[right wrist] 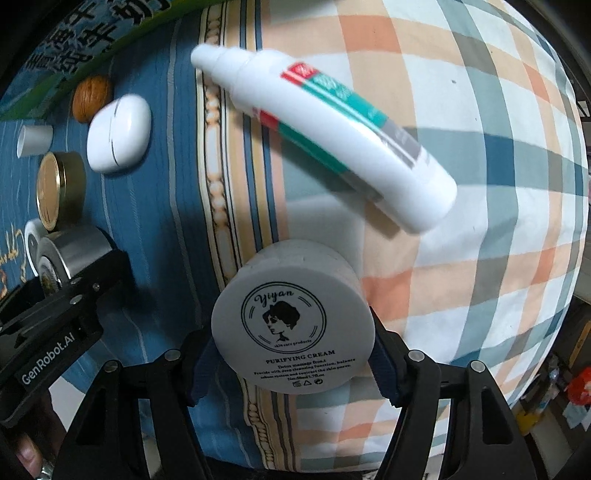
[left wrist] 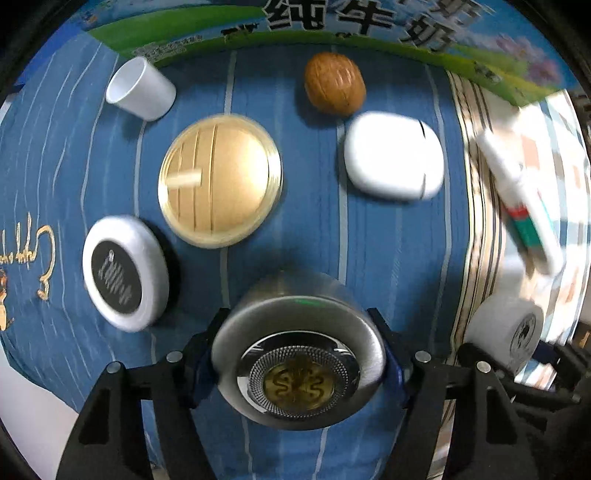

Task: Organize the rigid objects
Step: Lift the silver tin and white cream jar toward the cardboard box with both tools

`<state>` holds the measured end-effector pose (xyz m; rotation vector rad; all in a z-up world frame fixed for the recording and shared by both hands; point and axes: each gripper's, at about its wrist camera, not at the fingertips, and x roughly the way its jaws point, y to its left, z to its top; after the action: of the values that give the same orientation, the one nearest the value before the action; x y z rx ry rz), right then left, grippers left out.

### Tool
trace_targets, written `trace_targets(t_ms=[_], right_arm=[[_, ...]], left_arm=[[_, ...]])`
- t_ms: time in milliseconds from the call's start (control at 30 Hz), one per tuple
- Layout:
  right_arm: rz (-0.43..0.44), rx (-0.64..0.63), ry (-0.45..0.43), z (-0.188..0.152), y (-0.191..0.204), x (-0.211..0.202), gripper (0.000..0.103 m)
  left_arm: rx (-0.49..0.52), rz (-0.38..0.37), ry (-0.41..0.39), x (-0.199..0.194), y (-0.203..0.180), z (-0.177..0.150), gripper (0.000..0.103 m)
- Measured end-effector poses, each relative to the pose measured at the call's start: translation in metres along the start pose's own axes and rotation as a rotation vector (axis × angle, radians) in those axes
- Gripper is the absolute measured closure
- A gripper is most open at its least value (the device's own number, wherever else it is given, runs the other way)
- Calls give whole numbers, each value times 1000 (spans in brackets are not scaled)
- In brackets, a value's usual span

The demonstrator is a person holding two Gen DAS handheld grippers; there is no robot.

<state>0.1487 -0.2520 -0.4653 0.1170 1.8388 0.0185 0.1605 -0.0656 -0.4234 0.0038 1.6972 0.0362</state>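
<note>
My left gripper (left wrist: 299, 354) is shut on a round silver tin (left wrist: 297, 354) with a mesh and gold emblem lid, held above the blue striped cloth (left wrist: 314, 229). On that cloth lie a gold tin (left wrist: 218, 181), a white disc with a black face (left wrist: 123, 273), a small white cup (left wrist: 142, 88) on its side, a walnut (left wrist: 334, 83) and a white earbud case (left wrist: 393, 157). My right gripper (right wrist: 293, 332) is shut on a white cream jar (right wrist: 293, 328) labelled "Purifying Cream", above the plaid cloth (right wrist: 480, 221). A white bottle (right wrist: 325, 133) with a green and red label lies ahead of it.
A printed carton (left wrist: 332, 26) with large Chinese characters borders the far edge of the blue cloth. The left gripper with its silver tin shows at the left of the right wrist view (right wrist: 70, 251). Floor clutter (right wrist: 569, 387) lies beyond the plaid cloth at the right.
</note>
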Motion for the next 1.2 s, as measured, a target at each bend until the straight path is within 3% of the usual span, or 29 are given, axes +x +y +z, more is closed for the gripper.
trace_targets(t_ms=[233, 333, 500, 733, 933, 1200], right_arm=[[-44, -47, 15, -28, 9, 11, 32], [-47, -14, -3, -33, 11, 15, 32], [-26, 40, -16, -36, 9, 26, 28], [-97, 31, -37, -50, 27, 29, 33], [-133, -5, -79, -58, 41, 18, 34], [-117, -11, -253, -95, 70, -38, 34]], left_arm=[[28, 14, 23, 10, -3, -43, 33], [-8, -20, 45, 20, 2, -49, 31], [-4, -28, 46, 20, 0, -47, 32], [-24, -29, 31, 23, 16, -31, 34], [22, 0, -68, -16, 21, -44, 34], [54, -19, -255, -98, 30, -82, 34]])
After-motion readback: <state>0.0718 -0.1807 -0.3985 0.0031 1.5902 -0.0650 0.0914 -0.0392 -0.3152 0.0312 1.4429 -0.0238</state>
